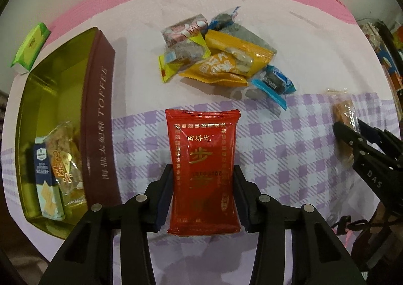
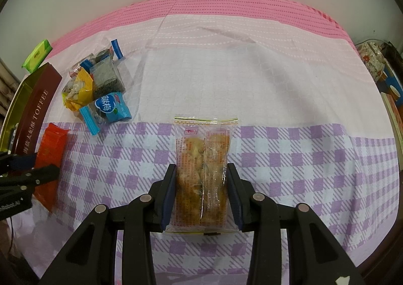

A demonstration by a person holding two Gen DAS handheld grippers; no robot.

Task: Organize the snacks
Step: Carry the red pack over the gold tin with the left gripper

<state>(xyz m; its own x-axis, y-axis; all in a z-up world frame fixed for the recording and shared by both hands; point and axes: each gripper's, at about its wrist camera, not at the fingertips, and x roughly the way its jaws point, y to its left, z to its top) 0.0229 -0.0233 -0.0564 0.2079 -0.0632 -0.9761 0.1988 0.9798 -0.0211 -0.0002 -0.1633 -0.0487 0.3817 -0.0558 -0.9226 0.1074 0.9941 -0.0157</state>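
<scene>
My left gripper (image 1: 203, 191) is clamped on the red packet (image 1: 202, 169): both pads press its long edges near mid-length, and its upper half projects beyond the fingertips over the purple checked cloth (image 1: 289, 139). My right gripper (image 2: 201, 194) is likewise clenched on a clear-wrapped pastry (image 2: 202, 174), pads against its two sides, top seal extending forward.

Left wrist view alone shows the inside of the toffee tin (image 1: 99, 118), just left of the red packet: two items lie in it, a blue-and-white biscuit pack (image 1: 47, 179) and a clear-wrapped pastry (image 1: 66, 159) touching it. The right wrist view shows only the tin's outer wall.

The snack pile (image 1: 221, 58) lies well beyond both grippers; I count roughly seven or eight packets, overlapping too much for certainty. One green packet (image 1: 31, 44) sits behind the tin.
</scene>
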